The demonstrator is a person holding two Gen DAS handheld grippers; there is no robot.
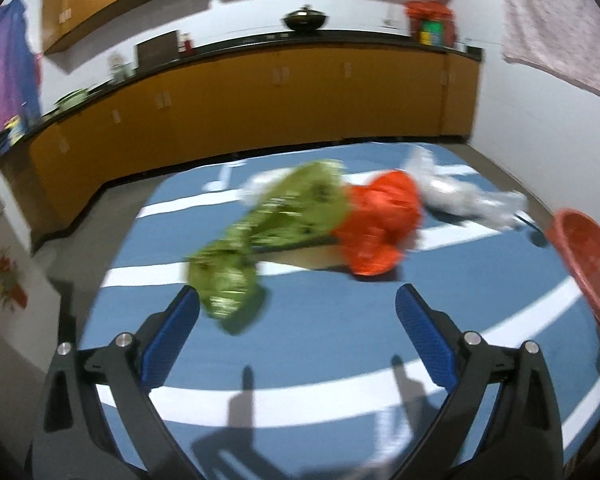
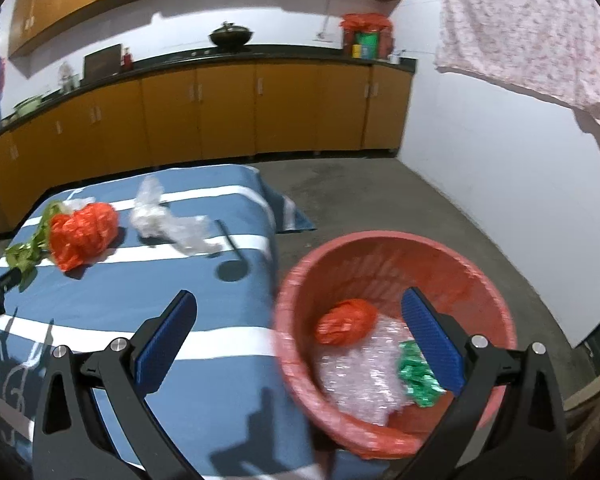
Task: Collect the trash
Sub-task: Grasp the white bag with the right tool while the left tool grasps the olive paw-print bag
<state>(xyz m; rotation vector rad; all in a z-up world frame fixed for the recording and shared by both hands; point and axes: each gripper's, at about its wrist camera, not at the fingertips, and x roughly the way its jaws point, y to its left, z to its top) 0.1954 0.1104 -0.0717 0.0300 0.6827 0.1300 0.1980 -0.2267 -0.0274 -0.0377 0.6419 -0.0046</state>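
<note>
Crumpled trash lies on a blue-and-white striped cloth: a green leafy-looking wrapper just ahead of the left gripper, touching an orange plastic bag, with clear crinkled plastic beyond. The left gripper's jaws stand wide apart, holding nothing. The right gripper is also spread wide and empty, above a red plastic basket that holds an orange bag, bubble wrap and a green foil wrapper. No writing is legible.

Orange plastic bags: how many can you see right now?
2. One orange bag lies on the striped table; another orange bag sits in the red basket. More may be buried underneath.
</note>
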